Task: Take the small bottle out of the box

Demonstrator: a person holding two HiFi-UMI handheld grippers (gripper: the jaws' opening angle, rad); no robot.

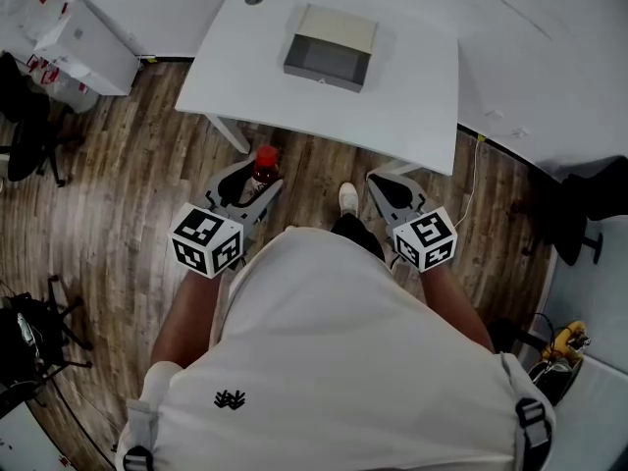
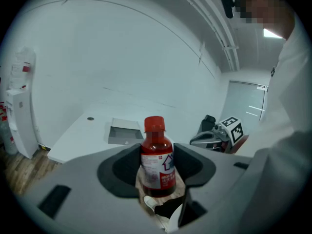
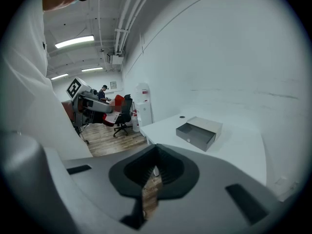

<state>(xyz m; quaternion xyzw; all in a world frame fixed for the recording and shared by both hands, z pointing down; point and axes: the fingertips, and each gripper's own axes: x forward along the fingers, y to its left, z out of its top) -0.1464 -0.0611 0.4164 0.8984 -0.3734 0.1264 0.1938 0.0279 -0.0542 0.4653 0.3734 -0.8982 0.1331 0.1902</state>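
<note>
Upright, cap up, small bottle [image 2: 157, 157] sits gripped in left claw [image 2: 158, 165].

L gripper [image 1: 250, 186]: jaws clamped on bottle [image 2: 157, 160], bottle upright btwn pads. R gripper [image 1: 390, 189]: jaws together, empty. Both point fwd, slightly down, well apart. L forearm [image 1: 186, 312], R forearm [image 1: 459, 307] bare, stretched fwd.

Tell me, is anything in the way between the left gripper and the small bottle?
Nothing visible is: the small bottle is already clamped between the fingers of the left gripper, out over the floor, clear of the box on the table.
</note>
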